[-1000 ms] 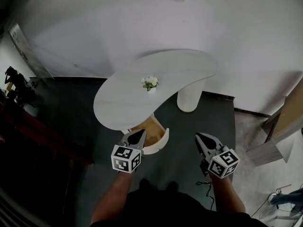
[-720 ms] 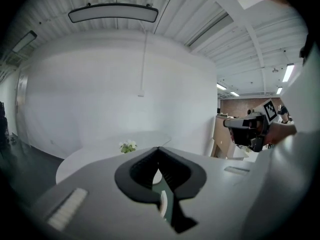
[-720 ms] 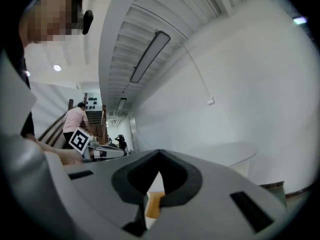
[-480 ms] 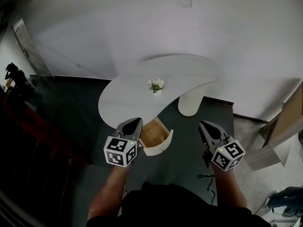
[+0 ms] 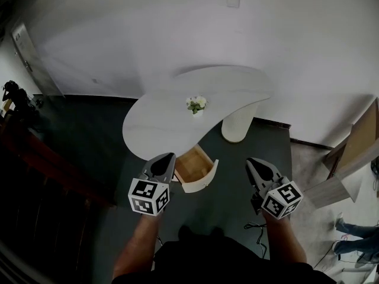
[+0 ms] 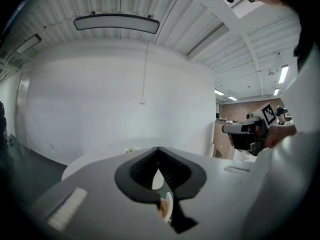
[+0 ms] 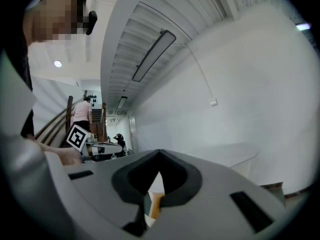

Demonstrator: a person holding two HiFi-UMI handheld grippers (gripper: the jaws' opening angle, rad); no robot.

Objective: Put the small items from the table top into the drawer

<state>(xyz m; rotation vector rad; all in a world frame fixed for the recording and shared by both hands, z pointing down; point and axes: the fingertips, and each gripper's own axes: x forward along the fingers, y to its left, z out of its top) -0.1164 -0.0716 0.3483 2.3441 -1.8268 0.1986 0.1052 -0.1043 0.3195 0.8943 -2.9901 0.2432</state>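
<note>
Left gripper (image 5: 164, 158): hand-held, jaws pressed together at the tips with nothing between them; it hangs in the air over the dark floor (image 5: 100, 135), just left of the drawer. Right gripper (image 5: 254, 162): hand-held, jaws likewise closed tip to tip and empty; it hangs over the floor to the right of the drawer, well apart from the left gripper. Left marker cube (image 5: 148, 196) and right marker cube (image 5: 282, 200): black-and-white squares, one at the rear of each gripper. Table (image 5: 160, 123): white, with a curved top on a thick round white leg (image 5: 238, 125), standing close to a white wall (image 5: 118, 34). Drawer (image 5: 208, 176): pulled out from under the near edge of the table, with a curved white front and a wooden inside; whether anything lies in it cannot be made out. Flower pot (image 5: 196, 105): small, with white blossoms and green leaves, upright near the middle of the table top. Wall plate (image 5: 233, 2): white, high on the wall above the table. Boards (image 5: 355, 152): light brown, at the right edge. Cable (image 5: 257, 225): dark, on the floor below the right gripper. Railing (image 5: 35, 152): dark, along the left side. Second person: legs in blue trousers (image 5: 355, 244), at the lower right corner.
</note>
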